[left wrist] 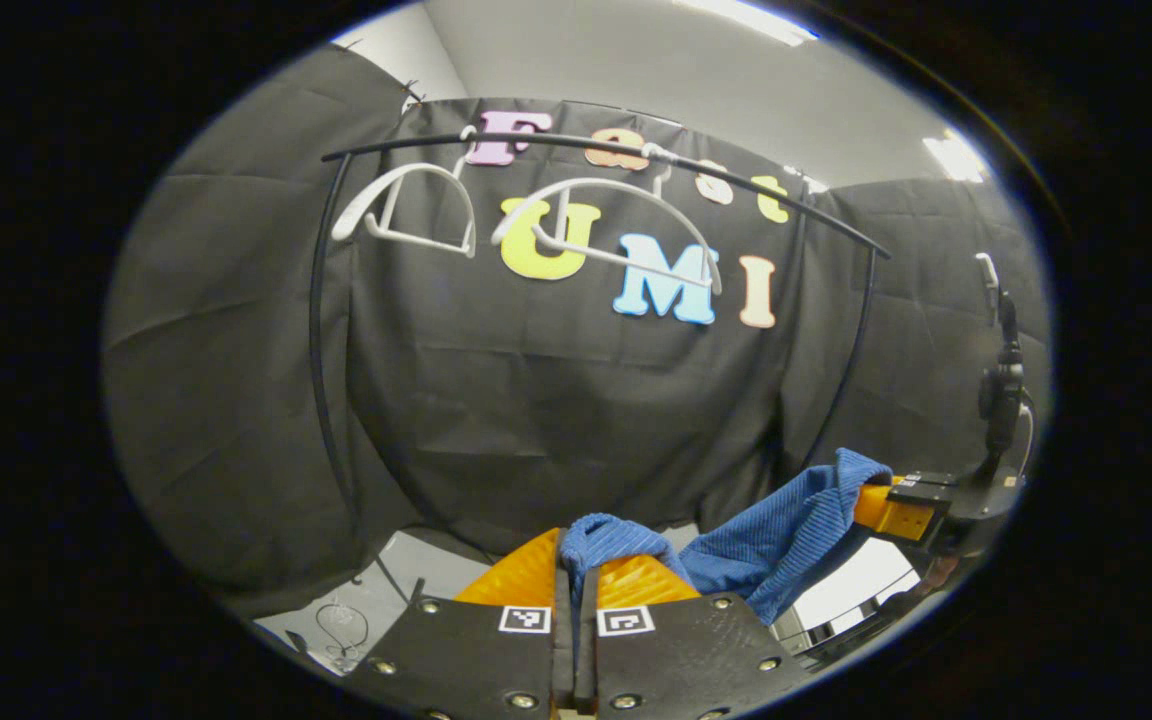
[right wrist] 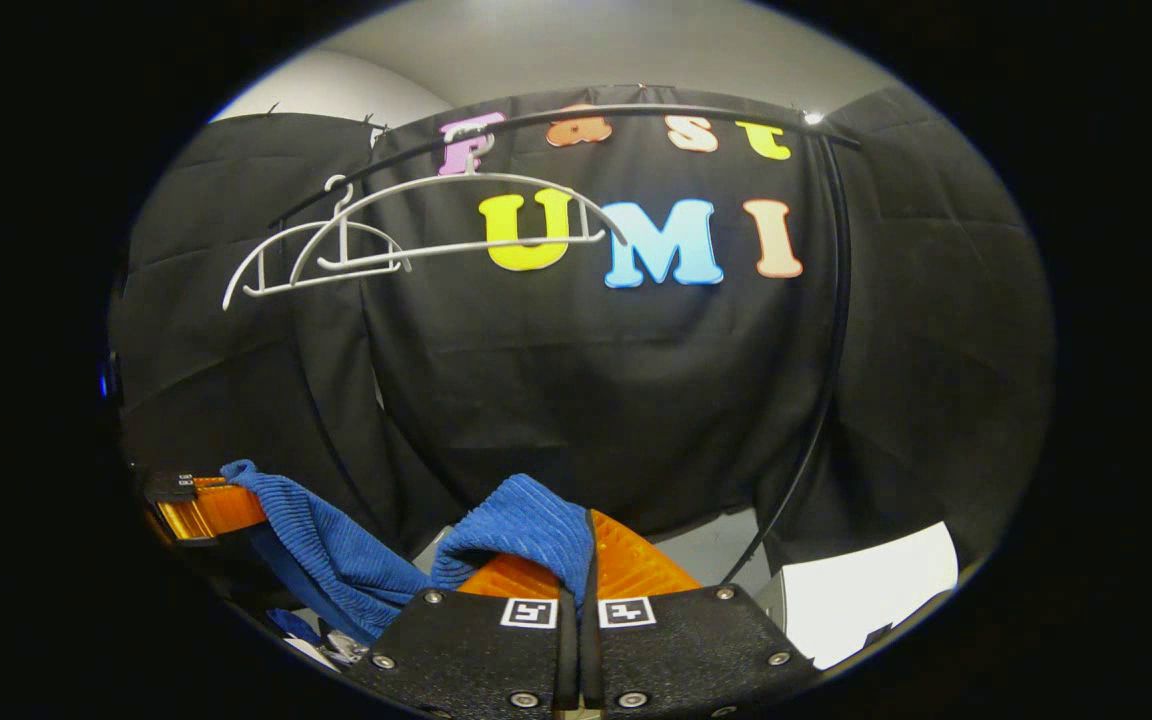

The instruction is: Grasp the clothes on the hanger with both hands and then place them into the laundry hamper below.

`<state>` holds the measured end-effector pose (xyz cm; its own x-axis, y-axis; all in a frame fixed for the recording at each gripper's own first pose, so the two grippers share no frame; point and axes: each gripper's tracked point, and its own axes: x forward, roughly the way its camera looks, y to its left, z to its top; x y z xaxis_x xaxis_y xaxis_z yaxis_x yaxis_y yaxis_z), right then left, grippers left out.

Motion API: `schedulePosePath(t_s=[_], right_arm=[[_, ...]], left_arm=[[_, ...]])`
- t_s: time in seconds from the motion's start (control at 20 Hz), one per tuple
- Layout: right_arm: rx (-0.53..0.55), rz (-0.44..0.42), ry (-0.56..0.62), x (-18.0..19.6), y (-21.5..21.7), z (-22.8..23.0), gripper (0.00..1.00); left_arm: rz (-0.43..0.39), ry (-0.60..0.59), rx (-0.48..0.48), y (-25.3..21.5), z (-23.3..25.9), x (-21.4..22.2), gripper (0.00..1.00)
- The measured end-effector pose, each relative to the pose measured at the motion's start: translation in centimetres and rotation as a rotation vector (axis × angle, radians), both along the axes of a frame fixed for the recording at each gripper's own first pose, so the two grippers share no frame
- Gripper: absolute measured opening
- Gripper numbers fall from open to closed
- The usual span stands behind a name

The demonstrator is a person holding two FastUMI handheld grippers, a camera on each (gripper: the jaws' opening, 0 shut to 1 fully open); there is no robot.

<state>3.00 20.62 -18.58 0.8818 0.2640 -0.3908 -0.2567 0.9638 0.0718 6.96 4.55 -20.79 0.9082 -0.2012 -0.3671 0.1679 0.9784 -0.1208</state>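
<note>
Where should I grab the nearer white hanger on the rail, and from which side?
Take the hanger by its straight bottom bar, coming from below: it hangs bare from the rail, open underneath.

Both tools, left tool (left wrist: 577, 570) and right tool (right wrist: 584, 560), clamped tight.
</note>
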Motion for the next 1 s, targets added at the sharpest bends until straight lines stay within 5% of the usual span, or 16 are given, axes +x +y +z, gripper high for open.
schedulePosePath(t_s=[1.0], right_arm=[[-0.083, -0.043, 0.359, -1.9, -1.2, -20.4, 0.01]], left_arm=[[-0.018, 0.336, 0.081, -0.3, -24.0, -2.0, 0.02]])
